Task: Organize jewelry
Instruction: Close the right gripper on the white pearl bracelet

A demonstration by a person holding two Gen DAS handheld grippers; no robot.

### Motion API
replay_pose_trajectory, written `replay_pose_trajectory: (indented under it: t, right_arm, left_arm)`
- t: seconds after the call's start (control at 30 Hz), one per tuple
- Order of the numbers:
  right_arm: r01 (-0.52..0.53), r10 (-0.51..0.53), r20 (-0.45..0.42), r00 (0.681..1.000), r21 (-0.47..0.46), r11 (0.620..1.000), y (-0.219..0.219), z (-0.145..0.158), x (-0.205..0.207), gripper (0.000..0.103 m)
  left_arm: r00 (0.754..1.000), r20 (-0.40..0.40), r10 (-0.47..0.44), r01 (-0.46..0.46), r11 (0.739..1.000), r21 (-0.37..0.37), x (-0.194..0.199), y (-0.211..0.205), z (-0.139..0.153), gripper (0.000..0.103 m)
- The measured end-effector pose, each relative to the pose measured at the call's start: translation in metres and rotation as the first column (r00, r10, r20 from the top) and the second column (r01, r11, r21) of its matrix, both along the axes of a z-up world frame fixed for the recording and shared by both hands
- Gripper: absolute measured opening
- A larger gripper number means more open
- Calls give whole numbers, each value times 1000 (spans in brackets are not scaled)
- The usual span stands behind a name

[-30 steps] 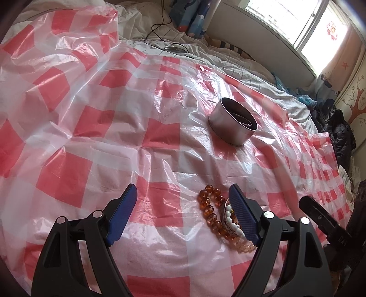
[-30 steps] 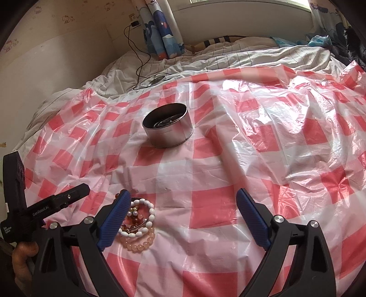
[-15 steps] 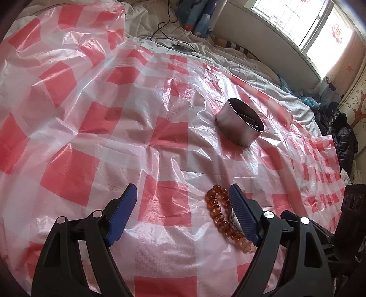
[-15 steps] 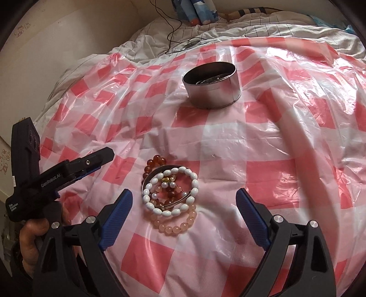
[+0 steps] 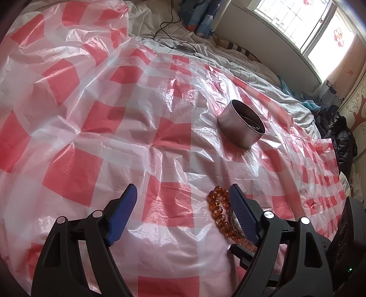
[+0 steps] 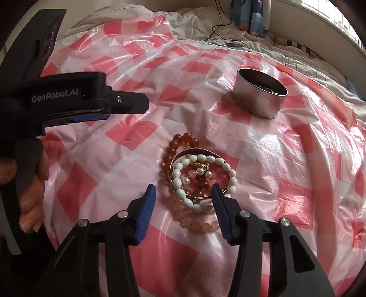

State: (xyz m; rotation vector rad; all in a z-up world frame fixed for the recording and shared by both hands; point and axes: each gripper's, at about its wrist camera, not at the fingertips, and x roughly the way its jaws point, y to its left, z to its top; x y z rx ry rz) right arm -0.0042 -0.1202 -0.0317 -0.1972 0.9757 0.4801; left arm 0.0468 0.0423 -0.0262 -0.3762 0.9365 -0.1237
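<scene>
A pile of bracelets lies on the red-and-white checked plastic sheet (image 6: pixel 263 164): a white bead bracelet (image 6: pixel 180 180), an amber bead bracelet (image 6: pixel 180 139), a pink bead bracelet (image 6: pixel 196 225) and a thin metal bangle (image 6: pixel 194 151). My right gripper (image 6: pixel 183 189) hangs over the near side of the pile with its jaws closing. Part of the white bracelet lies between the pads, which do not press on it. My left gripper (image 5: pixel 183 203) stands open over bare sheet, with the amber bracelet (image 5: pixel 217 212) by its right finger. A round metal tin (image 6: pixel 260 100) sits farther back.
A hand (image 6: pixel 29 182) holds the left gripper (image 6: pixel 137 105) at the left of the right wrist view. Behind the sheet lie rumpled grey bedding (image 5: pixel 251 66), a black cable (image 6: pixel 219 20) and a window sill. Dark clothes (image 5: pixel 338 134) are piled at the right.
The right gripper has moved in over the bracelet pile, rolled, and its jaws have narrowed around the pile's near part. The left gripper has stayed open in place.
</scene>
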Motion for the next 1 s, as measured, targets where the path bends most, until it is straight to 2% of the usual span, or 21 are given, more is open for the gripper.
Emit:
replay_pose_trajectory:
  t: [0.07,0.13,0.23,0.3,0.47,0.73,0.93,1.0]
  right_arm:
    - [6,-6,5,1000,13,1000,-4,0,1,25]
    - [7,-7,-4,1000,44,999,-8,2,2,19]
    - [-1,1,11,1000,24,1000,-3,4,0,16]
    - [3,-4,13,1000,35,999,-4,6,0,8]
    - [78,-75,-23,997,191,979,-31,17,8,8]
    - [198,-179,-85,980,407,892,-73,30,16,8]
    - [254,-236,-100,967,498,829,-97,37,18,8]
    - [265,-249,-102,963,509,819,-102,38,18,8]
  left_arm:
    - [1000,1,0,0,1000,2,0,0,0,78]
    - [1000,-1,0,0,1000,-1,0,0,0,78]
    - [1000,-2,-2,2,1000,1,0,0,-1,78]
    - [1000,-2,0,0,1000,0,0,0,-1,78]
    - [1000,-6,5,-5,1000,-5,-1,1,-2,78]
    - [1000,-4,0,0,1000,-17,-1,1,-1,79]
    - [1000,-5,-3,2,1000,-23,0,1,-1,79]
    - [1000,-4,-2,2,1000,-24,0,1,-1,79]
